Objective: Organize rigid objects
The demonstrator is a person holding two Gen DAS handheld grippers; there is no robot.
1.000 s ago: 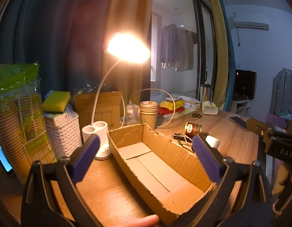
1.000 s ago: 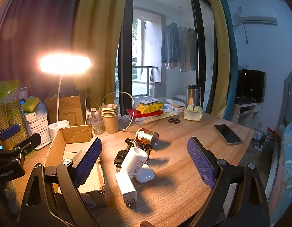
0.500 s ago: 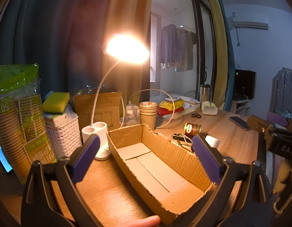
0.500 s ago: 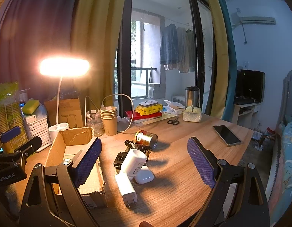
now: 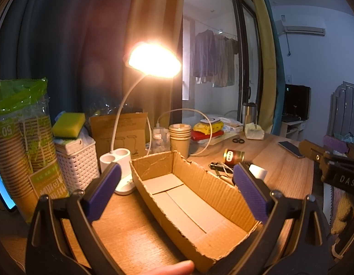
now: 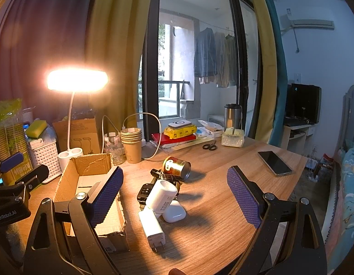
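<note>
An open, empty cardboard box (image 5: pixel 193 197) lies on the wooden desk straight ahead of my left gripper (image 5: pixel 177 174), which is open and hovers over the box's near end. In the right wrist view the same box (image 6: pixel 85 174) sits at the left. Just to its right is a pile: a white charger (image 6: pixel 162 197), a white plug adapter (image 6: pixel 153 228), a white earbuds case (image 6: pixel 175 213), a black car key (image 6: pixel 143 190) and a gold can (image 6: pixel 176 167) on its side. My right gripper (image 6: pixel 174 178) is open above this pile and holds nothing.
A lit desk lamp (image 5: pixel 122 169), a white basket (image 5: pixel 77 162) with a sponge and wrapped paper cups (image 5: pixel 19 146) stand left of the box. Stacked cups (image 6: pixel 131 144), books (image 6: pixel 174 138), scissors (image 6: pixel 209 147) and a phone (image 6: pixel 274 162) lie further back and right.
</note>
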